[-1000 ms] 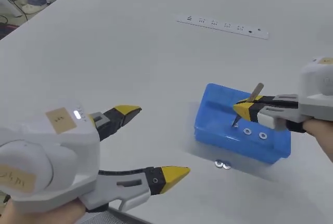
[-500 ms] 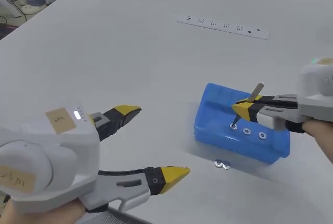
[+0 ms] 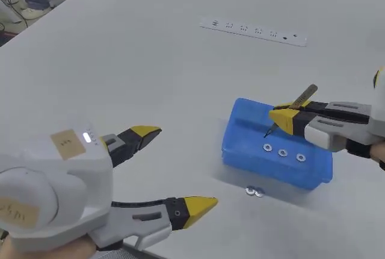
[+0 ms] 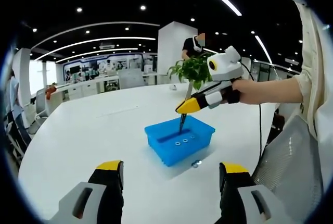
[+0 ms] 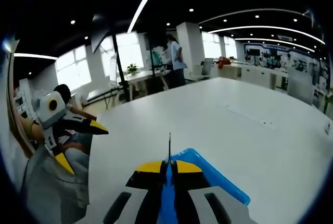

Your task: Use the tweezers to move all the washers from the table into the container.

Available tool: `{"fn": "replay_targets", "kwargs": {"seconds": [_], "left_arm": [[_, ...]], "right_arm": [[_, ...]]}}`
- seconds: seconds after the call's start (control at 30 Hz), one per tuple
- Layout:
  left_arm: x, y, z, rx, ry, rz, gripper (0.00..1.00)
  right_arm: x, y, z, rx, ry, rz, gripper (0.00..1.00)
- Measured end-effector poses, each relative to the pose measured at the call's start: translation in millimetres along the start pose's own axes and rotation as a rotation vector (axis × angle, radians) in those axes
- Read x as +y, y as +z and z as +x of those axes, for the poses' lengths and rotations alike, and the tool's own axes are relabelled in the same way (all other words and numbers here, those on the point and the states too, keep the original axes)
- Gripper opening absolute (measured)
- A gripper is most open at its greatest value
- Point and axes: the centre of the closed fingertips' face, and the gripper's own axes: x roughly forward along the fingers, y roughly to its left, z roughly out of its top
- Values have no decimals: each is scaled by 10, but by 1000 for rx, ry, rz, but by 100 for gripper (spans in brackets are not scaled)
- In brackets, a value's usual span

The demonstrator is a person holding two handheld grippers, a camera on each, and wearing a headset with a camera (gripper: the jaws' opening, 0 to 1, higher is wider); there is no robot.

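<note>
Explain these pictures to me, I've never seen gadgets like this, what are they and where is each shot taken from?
No robot: a person holds a tool in each hand, each ending in yellow-tipped tongs. The wide picture comes from a camera on the person's head; the two round ones from cameras riding on the tools. The left tongs are open and hold nothing. The right tongs are shut on tweezers, whose tip points into a blue container with three washers inside. Loose washers lie on the white table beside it, and a power strip farther off.
</note>
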Motion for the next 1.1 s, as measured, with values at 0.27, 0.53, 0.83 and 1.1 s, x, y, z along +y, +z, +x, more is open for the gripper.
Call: {"fn": "replay_targets", "kwargs": {"seconds": [0.27, 0.53, 0.83, 1.1], "left_arm": [[-3, -4, 6, 2, -3, 3, 76], [-5, -17, 11, 7, -6, 8, 76], [-2, -16, 11, 6, -6, 7, 76], [10, -16, 8, 5, -1, 4, 76]], "right_arm": [[298, -34, -68, -8, 63, 13, 4], [461, -372, 40, 61, 113, 27, 4], [426, -677, 131, 133, 126, 36, 4], [445, -745, 184, 155, 130, 23, 4]]}}
